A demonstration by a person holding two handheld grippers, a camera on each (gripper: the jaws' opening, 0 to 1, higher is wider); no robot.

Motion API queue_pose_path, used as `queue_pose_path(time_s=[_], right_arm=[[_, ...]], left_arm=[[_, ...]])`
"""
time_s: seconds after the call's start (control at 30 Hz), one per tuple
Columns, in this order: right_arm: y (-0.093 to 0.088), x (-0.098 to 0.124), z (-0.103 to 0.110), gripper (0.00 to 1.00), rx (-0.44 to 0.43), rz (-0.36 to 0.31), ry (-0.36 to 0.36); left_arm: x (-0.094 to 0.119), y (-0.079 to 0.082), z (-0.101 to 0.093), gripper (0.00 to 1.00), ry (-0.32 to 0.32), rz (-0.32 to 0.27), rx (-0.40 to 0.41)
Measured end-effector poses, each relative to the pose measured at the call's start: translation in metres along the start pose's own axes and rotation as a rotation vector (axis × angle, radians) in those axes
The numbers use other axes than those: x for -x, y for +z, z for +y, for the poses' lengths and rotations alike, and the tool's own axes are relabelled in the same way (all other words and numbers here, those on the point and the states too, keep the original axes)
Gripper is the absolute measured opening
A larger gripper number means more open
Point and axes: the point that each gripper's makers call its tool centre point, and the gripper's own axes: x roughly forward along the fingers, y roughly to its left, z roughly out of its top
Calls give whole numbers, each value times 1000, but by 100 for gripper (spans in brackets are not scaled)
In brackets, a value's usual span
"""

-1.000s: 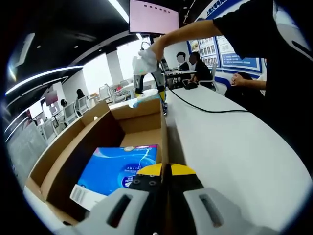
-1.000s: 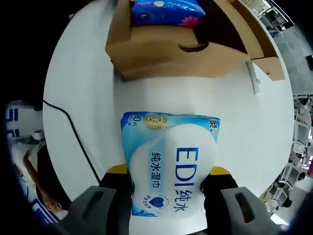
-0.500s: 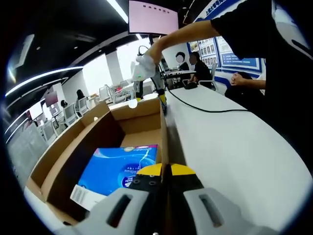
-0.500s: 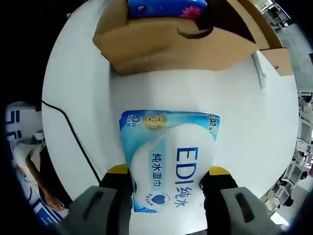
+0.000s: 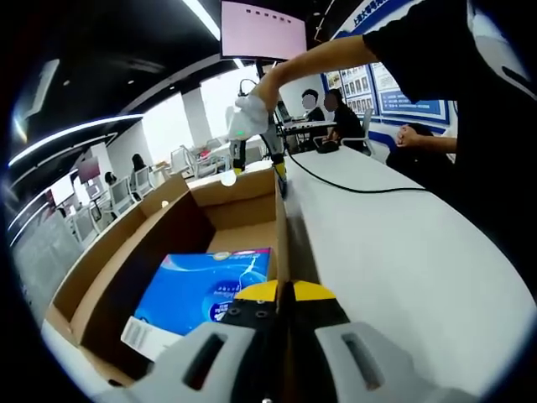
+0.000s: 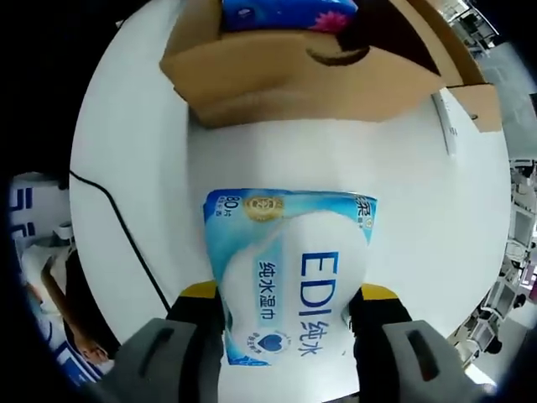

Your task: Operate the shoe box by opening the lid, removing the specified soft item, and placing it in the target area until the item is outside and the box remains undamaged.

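Right gripper (image 6: 285,306): jaws clamped on either side of a blue-and-white wet-wipe pack (image 6: 292,273), held above the white table (image 6: 134,159), outside the box. Ahead of it: open cardboard shoe box (image 6: 294,71).

Left gripper (image 5: 283,294): jaws together, nothing between them, at the box's side wall (image 5: 282,227). Just ahead-left, inside the box: blue packet (image 5: 205,285).

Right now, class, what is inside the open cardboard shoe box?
In the left gripper view, a blue packet lies flat on the floor of the shoe box. The near corner is covered by the left gripper, so anything there is hidden.
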Motion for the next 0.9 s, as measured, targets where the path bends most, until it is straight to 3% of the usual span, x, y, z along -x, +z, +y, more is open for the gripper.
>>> queue_pose_path(time_s=[0.33,0.57,0.73,0.9], right_arm=[[-1,23,5,66,-21,-26,-56],[0,43,-6,64,-10,-45,-115],[13,70,-16,64,5,-82,-202],[38,100,-20,54,147,-65,-278]], left_arm=[[-1,0,0,3,2,0,1],[-1,0,0,3,2,0,1],[-1,0,1,3,3,0,0],[-1,0,0,3,3,-1,-1]])
